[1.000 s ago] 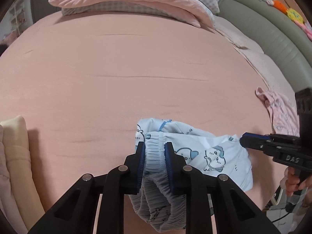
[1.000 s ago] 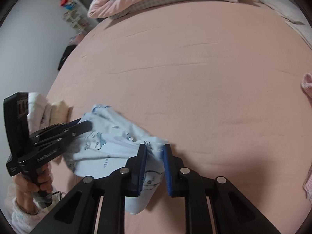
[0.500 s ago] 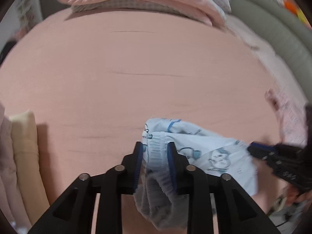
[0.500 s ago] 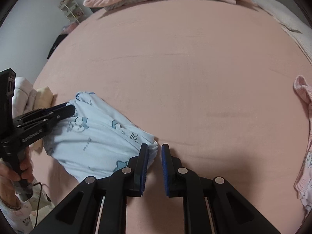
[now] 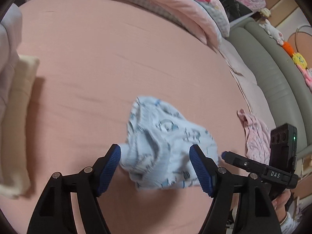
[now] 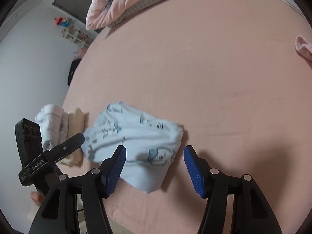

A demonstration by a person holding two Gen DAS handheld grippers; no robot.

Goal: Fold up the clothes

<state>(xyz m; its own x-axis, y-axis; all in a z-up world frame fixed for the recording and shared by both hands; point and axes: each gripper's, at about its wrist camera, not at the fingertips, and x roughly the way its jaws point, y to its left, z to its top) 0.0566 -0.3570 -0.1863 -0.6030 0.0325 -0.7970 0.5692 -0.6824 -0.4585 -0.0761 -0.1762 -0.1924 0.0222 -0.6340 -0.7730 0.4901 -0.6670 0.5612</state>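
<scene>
In the left wrist view the left gripper [image 5: 155,164] fills the bottom of the frame, its jaws standing wide and opening, with the light blue printed garment [image 5: 165,146] bunched between the blue pads [image 5: 112,167] but not pressed by them; the cloth is blurred and lies in a crumpled heap on the pink bed sheet [image 5: 117,58], just below the centre of the frame. In the right wrist view the right gripper [image 6: 154,168] also sits at the bottom edge, its jaws wide apart and opening; the light blue printed garment [image 6: 136,136] lies on the pink bed sheet [image 6: 195,68] from centre left down between the pads, its lower corner close to the left pad, though whether cloth and pad touch cannot be told. Each view shows the other tool: the right gripper [image 5: 226,154] enters from the lower right of the left view, its tip just beside the garment's right edge, and the left gripper [image 6: 81,137] enters from the lower left of the right view, its tip at the garment's left end. A stack of folded pale clothes [image 6: 58,124] rests at the left edge of the bed, just beside the garment. A pink garment [image 5: 255,134] lies at the right of the left view, apart from the blue one. A rolled pink quilt [image 5: 175,5] sits along the top of the bed.
</scene>
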